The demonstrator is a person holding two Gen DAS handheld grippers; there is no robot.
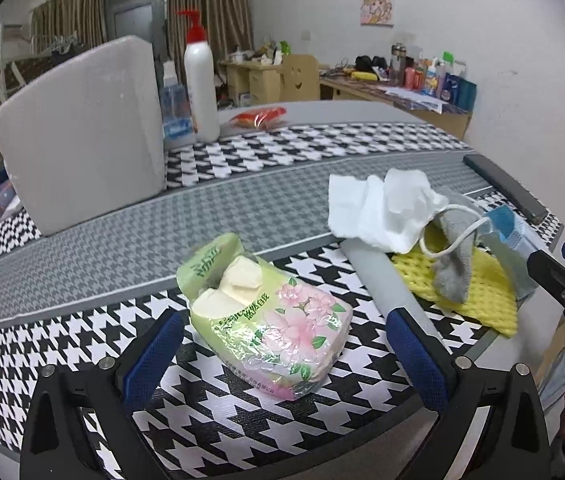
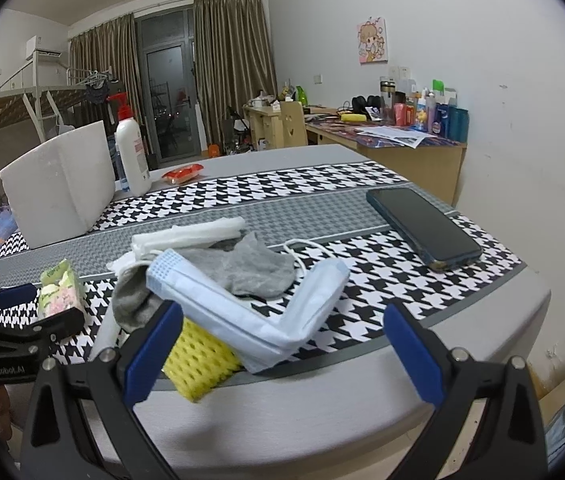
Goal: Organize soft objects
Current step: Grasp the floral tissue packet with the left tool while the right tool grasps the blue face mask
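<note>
- your left tongs [image 1: 284,344] are spread wide with nothing between the blue pads, which stand either side of the tissue pack [image 1: 266,320] without touching it.
- the tissue pack lies on the houndstooth cloth [image 1: 242,420] at the near left of the surface, its far end torn open with tissues poking out.
- your right tongs [image 2: 282,336] are also wide apart and grip nothing; the blue face mask [image 2: 250,300] sits bent just beyond them.
- the mask rests on the pile at the near edge: yellow sponge [image 2: 198,364] underneath, grey sock [image 2: 250,268] draped over it, white tissue [image 2: 190,232] on the far side.
- a dark phone [image 2: 422,228] lies well apart to the far right.
- at the far left stand a white foam block [image 1: 78,136] and a lotion bottle [image 1: 200,80].
</note>
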